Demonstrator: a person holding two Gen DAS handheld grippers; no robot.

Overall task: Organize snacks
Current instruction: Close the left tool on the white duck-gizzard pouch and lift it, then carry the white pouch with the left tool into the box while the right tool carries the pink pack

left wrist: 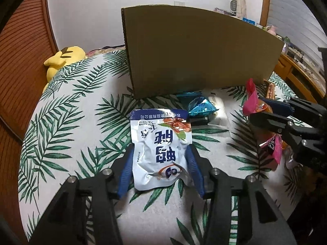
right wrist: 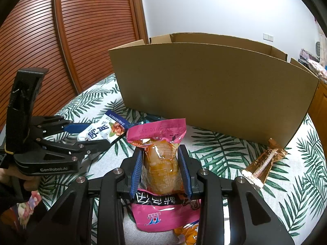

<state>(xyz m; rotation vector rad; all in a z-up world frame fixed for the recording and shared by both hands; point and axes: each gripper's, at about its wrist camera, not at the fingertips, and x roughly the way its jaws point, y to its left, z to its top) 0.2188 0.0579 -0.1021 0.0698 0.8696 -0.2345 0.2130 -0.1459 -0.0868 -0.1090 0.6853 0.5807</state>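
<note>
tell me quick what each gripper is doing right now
Left gripper: open, white snack pouch between its jaws, not squeezed.
Right gripper: closed on the pink snack pack.

Readable stuff, not much:
- "GenRobot.AI" in pale letters on side of left claw body, seen from right wrist view.
- white snack pouch: big blue Chinese characters, upside down to camera, small print too tiny to read.
- pink snack pack: Chinese characters on dark band, printed date line at top edge, digits not clear enough.
</note>
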